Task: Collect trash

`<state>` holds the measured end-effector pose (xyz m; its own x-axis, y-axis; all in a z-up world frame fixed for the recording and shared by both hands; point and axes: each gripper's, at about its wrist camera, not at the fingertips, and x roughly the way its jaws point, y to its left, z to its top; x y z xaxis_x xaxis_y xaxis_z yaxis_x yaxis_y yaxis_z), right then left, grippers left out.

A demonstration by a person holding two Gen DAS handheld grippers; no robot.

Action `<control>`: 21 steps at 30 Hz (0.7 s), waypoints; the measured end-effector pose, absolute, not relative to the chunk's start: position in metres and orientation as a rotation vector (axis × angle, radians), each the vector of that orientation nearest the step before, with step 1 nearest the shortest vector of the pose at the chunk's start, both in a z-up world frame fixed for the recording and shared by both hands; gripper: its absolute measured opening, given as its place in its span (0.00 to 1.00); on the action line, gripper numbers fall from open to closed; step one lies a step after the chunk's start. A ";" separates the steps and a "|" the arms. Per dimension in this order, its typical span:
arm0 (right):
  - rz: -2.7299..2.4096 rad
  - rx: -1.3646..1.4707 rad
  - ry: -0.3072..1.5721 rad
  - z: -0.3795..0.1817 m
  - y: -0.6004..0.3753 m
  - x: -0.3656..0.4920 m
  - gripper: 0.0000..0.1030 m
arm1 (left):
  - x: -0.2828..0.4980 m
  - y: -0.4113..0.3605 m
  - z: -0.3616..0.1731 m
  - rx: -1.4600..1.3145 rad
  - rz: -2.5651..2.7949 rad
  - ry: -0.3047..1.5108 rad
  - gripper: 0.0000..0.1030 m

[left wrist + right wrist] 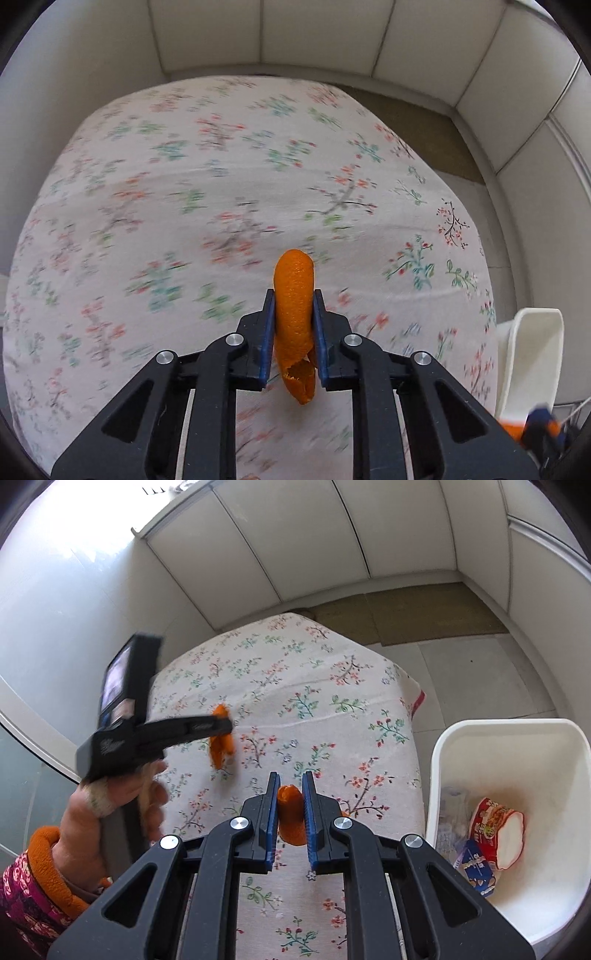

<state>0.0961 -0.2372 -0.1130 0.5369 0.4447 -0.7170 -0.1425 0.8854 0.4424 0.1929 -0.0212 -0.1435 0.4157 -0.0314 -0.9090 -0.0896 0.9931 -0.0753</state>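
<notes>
Between the left gripper jaws stands a curled, pebbled orange peel.

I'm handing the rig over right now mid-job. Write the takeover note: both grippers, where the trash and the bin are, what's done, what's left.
Left gripper: shut on a long curled orange peel, above the floral tablecloth.
Right gripper: shut on a smaller peel piece.
White bin: on the floor just past the table's right edge. It already holds a red instant-noodle cup and a blue packet.
Done: both peels gripped.
Left: carry both peels to the bin and release. No other trash shows on the visible part of the cloth; check the rest.
</notes>
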 end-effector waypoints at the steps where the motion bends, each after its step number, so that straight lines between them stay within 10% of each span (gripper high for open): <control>1: 0.359 0.353 0.939 -0.111 -0.237 0.095 0.12 | 0.183 -0.011 -0.136 -0.125 0.045 1.122 0.17; 21: 0.332 0.325 0.768 -0.045 -0.247 0.038 0.12 | 0.071 0.025 -0.039 -0.242 0.053 0.892 0.17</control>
<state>0.0381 -0.2469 -0.0452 0.6729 0.4062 -0.6182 -0.1730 0.8990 0.4024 0.0708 0.0254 -0.0391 0.6285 -0.0544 -0.7759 -0.1462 0.9715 -0.1864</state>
